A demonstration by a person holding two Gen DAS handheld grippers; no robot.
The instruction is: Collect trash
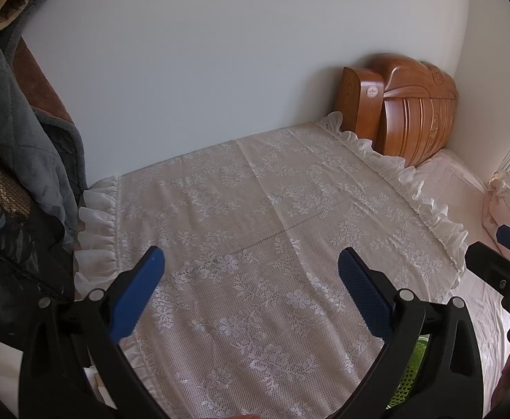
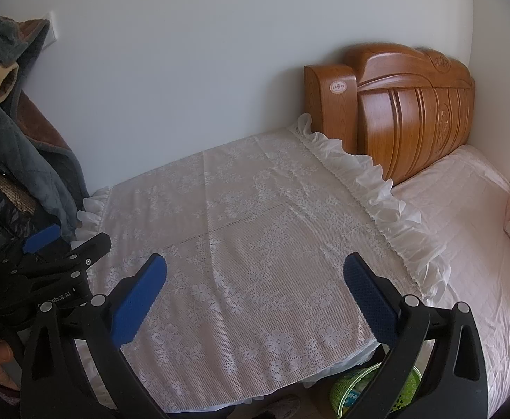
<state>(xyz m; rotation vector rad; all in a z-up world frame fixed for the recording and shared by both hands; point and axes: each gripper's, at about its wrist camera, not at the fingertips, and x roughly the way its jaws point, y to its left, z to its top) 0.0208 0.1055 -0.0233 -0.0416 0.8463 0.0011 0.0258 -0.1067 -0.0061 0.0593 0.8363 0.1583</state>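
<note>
Ahead, the bed (image 2: 464, 244) fills my view, its white lace cover (image 2: 237, 237) spread flat and bare, the wooden headboard (image 2: 412, 122) against the wall. Dark coats (image 1: 17, 174) hang at left. My left gripper (image 1: 251, 296) and right gripper (image 2: 255, 300) both hover with fingers wide apart, holding nothing. A green basket (image 2: 370, 387) sits on the floor below the bed's near edge.

Both wrist views side by side, facing the lace bedspread (image 1: 255, 244) and headboard (image 2: 412, 115).
</note>
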